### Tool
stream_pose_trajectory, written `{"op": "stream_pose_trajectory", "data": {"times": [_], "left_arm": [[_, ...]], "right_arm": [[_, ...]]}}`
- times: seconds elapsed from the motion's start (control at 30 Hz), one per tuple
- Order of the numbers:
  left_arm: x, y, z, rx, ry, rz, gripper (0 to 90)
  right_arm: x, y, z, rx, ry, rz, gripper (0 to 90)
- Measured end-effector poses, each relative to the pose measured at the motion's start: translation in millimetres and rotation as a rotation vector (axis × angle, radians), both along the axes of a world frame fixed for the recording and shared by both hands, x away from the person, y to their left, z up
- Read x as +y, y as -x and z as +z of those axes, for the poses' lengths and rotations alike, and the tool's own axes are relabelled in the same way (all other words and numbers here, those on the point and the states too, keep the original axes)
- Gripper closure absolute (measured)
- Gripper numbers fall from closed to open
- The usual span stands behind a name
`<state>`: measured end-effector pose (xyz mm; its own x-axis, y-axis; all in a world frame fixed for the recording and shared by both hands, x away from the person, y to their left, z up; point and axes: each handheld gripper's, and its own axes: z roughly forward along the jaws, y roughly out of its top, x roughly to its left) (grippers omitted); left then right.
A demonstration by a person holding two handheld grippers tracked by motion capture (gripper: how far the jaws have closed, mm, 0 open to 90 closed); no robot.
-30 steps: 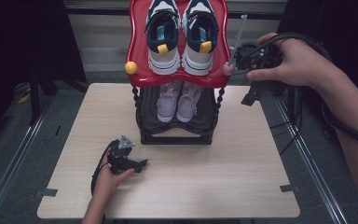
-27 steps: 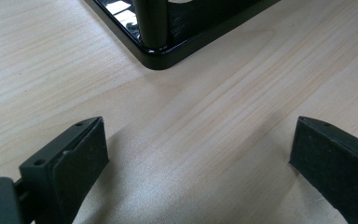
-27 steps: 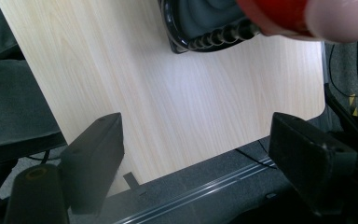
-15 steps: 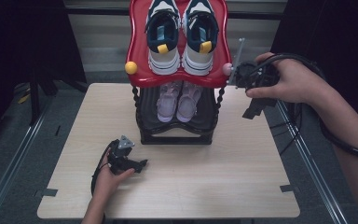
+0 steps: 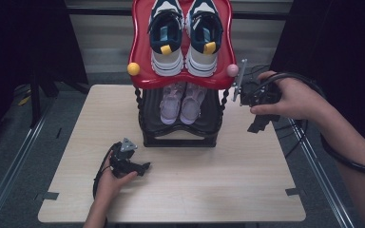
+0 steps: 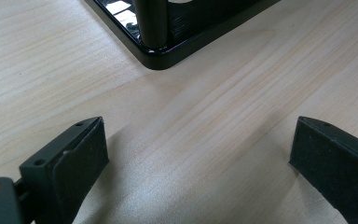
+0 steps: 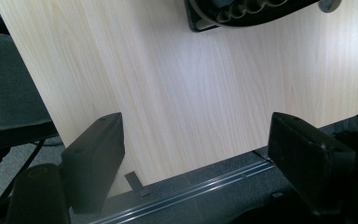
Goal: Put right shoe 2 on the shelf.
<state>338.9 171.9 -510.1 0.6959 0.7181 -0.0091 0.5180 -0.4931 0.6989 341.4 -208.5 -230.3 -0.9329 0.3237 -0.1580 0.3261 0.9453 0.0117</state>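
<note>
A two-shelf shoe rack stands at the back middle of the wooden table [image 5: 204, 190]. Its red top shelf [image 5: 141, 57] carries a pair of navy and white sneakers [image 5: 185, 35]. On the black lower shelf [image 5: 149, 121] sits a pair of pale pink shoes [image 5: 181, 102]. My left gripper [image 5: 142, 167] rests on the table in front of the rack's left corner, open, with bare wood between its jaws [image 6: 198, 158]. My right gripper [image 5: 258, 126] hangs in the air to the right of the rack, pointing down at the table, open and holding nothing [image 7: 196, 154].
The rack's black base corner [image 6: 161, 56] lies just ahead of the left jaws. The table's right edge and a metal floor rail [image 7: 200, 186] lie under the right gripper. A cable [image 5: 351, 161] trails from the right hand. Dark curtains flank the table.
The right hand has come down with its gripper beside the rack and drifted slightly toward it. The left hand and its gripper have stayed put.
</note>
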Motion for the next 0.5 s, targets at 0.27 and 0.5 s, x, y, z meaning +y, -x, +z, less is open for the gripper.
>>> {"op": "stream_pose_trajectory", "data": {"times": [0.27, 0.5], "left_arm": [[-0.5, 0.2, -0.4, -0.001, 0.01, 0.007, 3.4], [-0.5, 0.2, -0.4, -0.001, 0.01, 0.007, 3.4]], "right_arm": [[-0.3, 2.5, -23.5, 0.024, -0.001, 0.0, 18.7], [0.4, 3.5, -42.0, 0.046, 0.001, -0.001, 18.7]]}}
